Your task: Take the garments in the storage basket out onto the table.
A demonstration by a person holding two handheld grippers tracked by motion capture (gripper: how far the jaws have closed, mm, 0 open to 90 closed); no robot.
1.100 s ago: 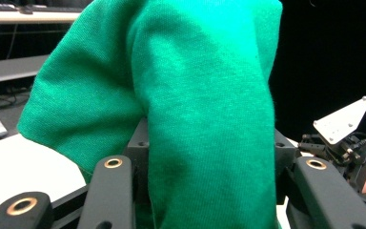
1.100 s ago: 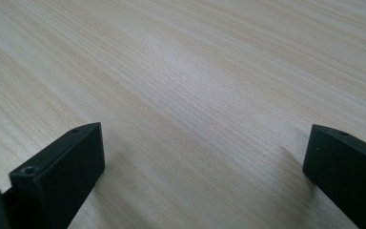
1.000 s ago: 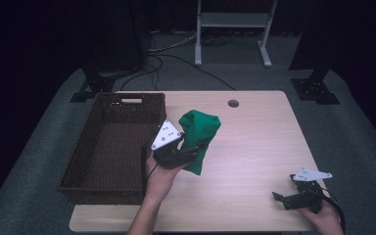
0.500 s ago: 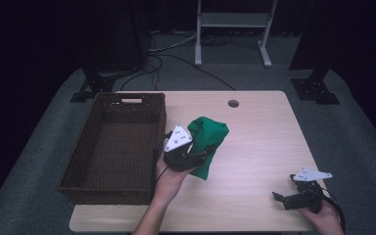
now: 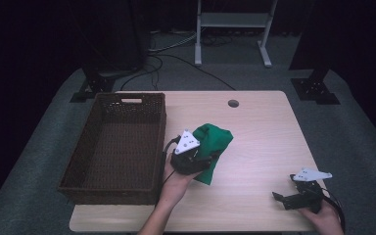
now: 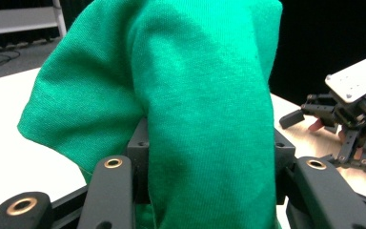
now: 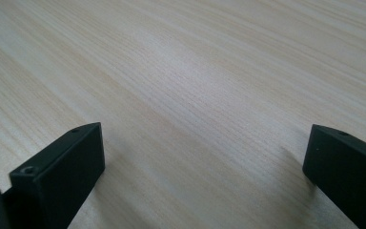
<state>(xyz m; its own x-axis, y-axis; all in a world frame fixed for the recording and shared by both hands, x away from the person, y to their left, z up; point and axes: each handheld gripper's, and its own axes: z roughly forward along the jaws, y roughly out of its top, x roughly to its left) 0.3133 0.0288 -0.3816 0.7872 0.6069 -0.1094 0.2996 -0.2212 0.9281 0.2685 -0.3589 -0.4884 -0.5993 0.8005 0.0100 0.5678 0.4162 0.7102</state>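
Green cloth (image 6: 190,95): soft, light, floppy; lies mid-table, right of basket (image 5: 112,147). Left gripper (image 6: 209,157) clamps a bunched fold, prob. thick enough to hold. Right gripper (image 7: 205,157) open, near-right, nothing between jaws.

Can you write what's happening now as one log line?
left gripper: shut on green cloth | right gripper: open, over table | basket: beside cloth

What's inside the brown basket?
The basket looks empty: its dark woven floor shows bare. The strip just behind its near wall is hidden in the high view. The green cloth is outside it on the table, clamped in the left gripper.
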